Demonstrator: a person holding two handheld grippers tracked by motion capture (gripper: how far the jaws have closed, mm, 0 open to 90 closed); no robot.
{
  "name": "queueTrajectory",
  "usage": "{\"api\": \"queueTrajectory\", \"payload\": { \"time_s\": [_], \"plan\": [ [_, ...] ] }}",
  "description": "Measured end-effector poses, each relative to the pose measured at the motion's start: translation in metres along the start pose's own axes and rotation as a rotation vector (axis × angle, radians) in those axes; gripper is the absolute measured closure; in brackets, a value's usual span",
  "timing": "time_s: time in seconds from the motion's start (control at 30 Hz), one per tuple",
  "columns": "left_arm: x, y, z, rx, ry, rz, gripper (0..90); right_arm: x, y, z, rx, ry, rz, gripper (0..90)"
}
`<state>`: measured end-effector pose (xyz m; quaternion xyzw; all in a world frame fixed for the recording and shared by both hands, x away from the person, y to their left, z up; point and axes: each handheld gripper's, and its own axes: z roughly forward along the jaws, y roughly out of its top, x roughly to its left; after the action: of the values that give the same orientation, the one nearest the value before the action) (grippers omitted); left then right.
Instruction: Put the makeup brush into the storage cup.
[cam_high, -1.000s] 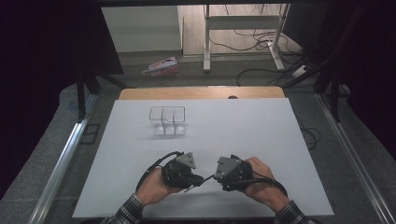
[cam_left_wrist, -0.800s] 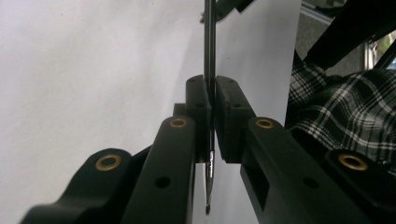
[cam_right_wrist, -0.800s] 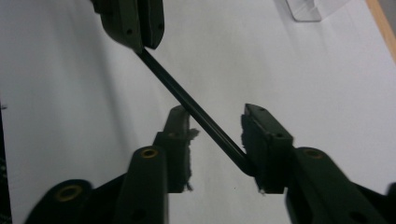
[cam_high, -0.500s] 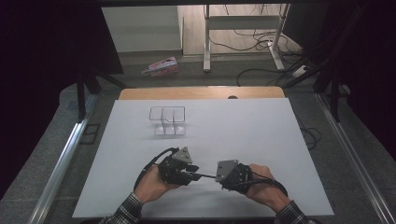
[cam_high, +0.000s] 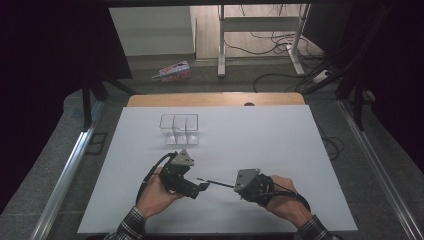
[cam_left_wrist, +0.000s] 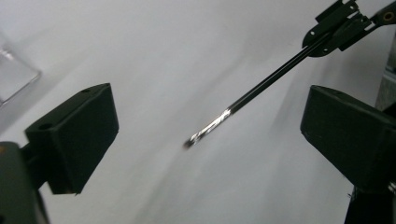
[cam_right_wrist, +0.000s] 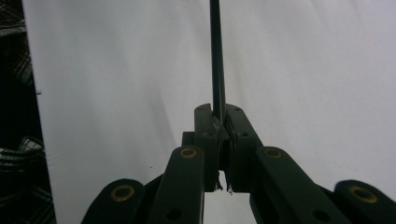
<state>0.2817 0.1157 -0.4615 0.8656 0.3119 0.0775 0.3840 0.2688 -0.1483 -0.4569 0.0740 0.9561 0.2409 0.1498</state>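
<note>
Thin black rod (cam_high: 216, 182) is sticking out of the right gripper (cam_high: 239, 186), clamped tight; left gripper (cam_high: 202, 188) has just been opening wide, letting go and backing off.

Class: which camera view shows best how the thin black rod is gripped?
The right gripper view: the right gripper is clamped on the rod. The left gripper view shows its free tip; the high view shows a thin line.

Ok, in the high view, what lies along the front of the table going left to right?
Left hand → left gripper, jaws open → thin black rod → right gripper, shut on the rod → right hand.
</note>
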Motion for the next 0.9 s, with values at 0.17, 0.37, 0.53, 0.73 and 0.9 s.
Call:
{"api": "queueTrajectory", "payload": {
  "time_s": [0.17,0.37,0.53,0.73,0.9],
  "plan": [
    [0.01,-0.012,-0.006,-0.038,0.041,-0.065,3.3,-0.004,-0.004,-0.003,-0.006,-0.027,0.042,85.0],
    [0.013,-0.02,-0.01,-0.072,0.055,-0.06,3.3,-0.007,-0.008,-0.006,-0.02,-0.065,0.089,85.0],
    [0.014,-0.026,-0.009,-0.092,0.018,-0.101,2.4,-0.008,-0.011,-0.009,-0.029,-0.094,0.124,85.0],
    [0.015,-0.034,-0.008,-0.14,-0.049,-0.178,2.5,-0.01,-0.014,-0.012,-0.058,-0.116,0.154,85.0],
    [0.015,-0.042,-0.007,-0.171,-0.087,-0.213,0.9,-0.01,-0.015,-0.014,-0.082,-0.126,0.172,85.0]
  ]
}}
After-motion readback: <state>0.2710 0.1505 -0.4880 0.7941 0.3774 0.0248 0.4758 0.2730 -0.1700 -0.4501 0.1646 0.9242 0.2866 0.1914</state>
